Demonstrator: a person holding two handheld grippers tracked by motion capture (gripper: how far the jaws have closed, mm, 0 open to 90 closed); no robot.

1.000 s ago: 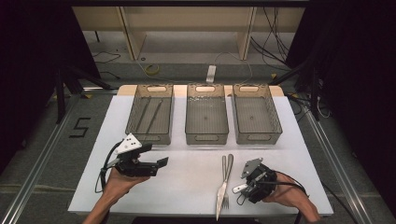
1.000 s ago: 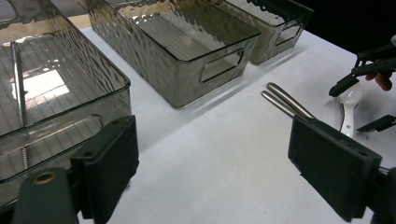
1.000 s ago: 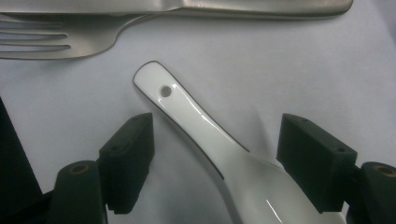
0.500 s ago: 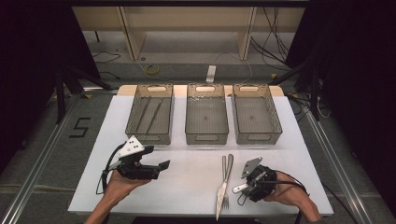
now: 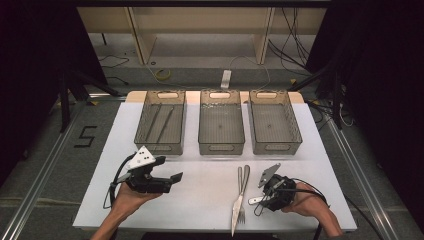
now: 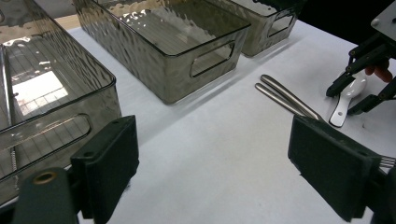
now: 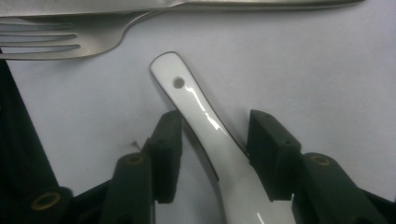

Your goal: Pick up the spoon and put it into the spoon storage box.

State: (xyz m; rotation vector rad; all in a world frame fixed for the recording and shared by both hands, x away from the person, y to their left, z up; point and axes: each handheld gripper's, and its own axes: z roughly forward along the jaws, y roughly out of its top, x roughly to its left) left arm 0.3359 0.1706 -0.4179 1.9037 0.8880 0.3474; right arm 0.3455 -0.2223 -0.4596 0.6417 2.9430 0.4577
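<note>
Spoon point(image 7: 205, 135), white with a hole in its handle end, lies flat on the white table point(image 5: 200, 200) between the jaws of the right gripper point(image 7: 215, 154), which have just been closing. The pads flank the handle, with a gap showing on at least one side, so the grasp looks unfinished and the lift is yet to come. Just beyond lie a fork point(image 5: 242, 200) and knife point(image 5: 237, 210), untouched. The left gripper point(image 5: 167, 181) hangs wide and empty. Farther off stand three clear bins point(image 5: 221, 122); the left one holds chopsticks point(image 5: 160, 122), the others look empty. Behind them are a dark floor, cables and a wooden shelf.
</note>
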